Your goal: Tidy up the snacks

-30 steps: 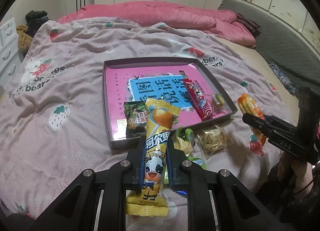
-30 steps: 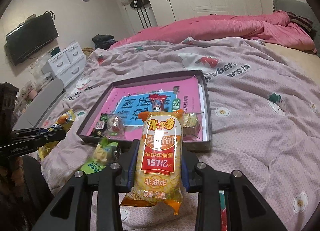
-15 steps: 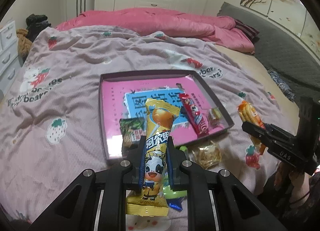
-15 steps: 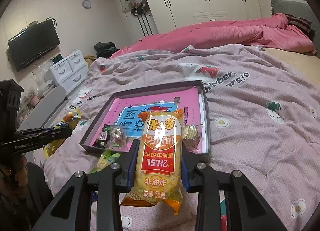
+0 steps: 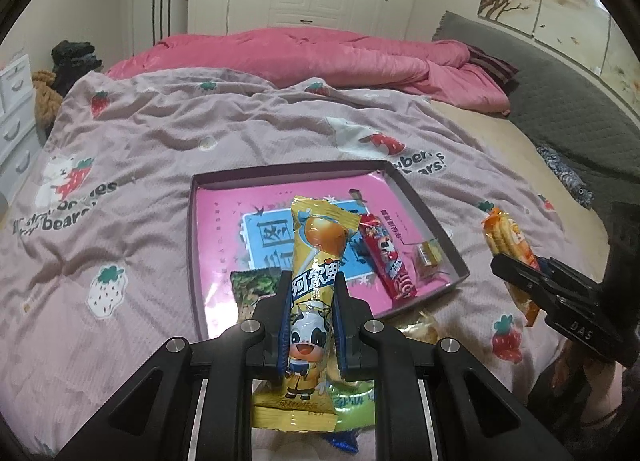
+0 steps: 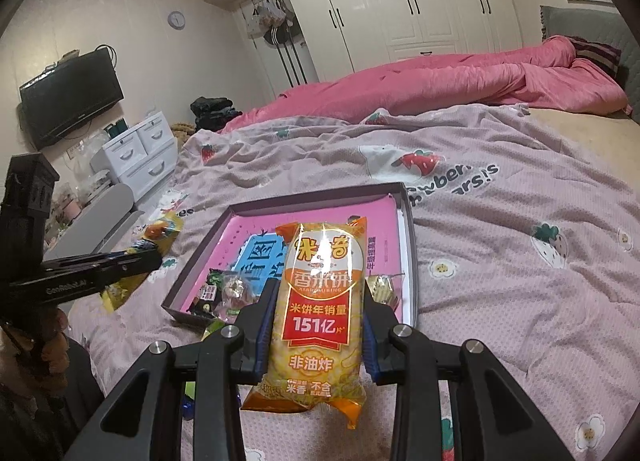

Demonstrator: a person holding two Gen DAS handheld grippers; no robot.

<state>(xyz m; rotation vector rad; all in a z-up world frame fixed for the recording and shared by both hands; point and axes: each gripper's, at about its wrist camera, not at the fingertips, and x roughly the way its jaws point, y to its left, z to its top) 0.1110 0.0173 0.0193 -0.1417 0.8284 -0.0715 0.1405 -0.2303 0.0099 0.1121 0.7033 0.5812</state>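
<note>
My left gripper (image 5: 311, 315) is shut on a long yellow candy packet with a cartoon cow (image 5: 316, 261), held above the near edge of a shallow purple box (image 5: 280, 173) with a pink book inside. My right gripper (image 6: 318, 327) is shut on a yellow-orange rice cracker bag (image 6: 320, 301), held in front of the same box (image 6: 312, 197). In the box lie a red snack stick (image 5: 386, 257), a green packet (image 5: 256, 281) and a small wrapped sweet (image 5: 428, 257). The right gripper with its bag also shows in the left wrist view (image 5: 516, 261).
The box lies on a pink strawberry-print bedspread (image 5: 140, 141). Loose snacks lie on the bed below the grippers (image 5: 420, 325). A pink quilt (image 5: 320, 57) is bunched at the far end. White drawers (image 6: 136, 157) and a TV (image 6: 72, 101) stand to the left.
Both grippers have lifted and drawn back from the box with their packets still held; the box looks smaller and farther away.
</note>
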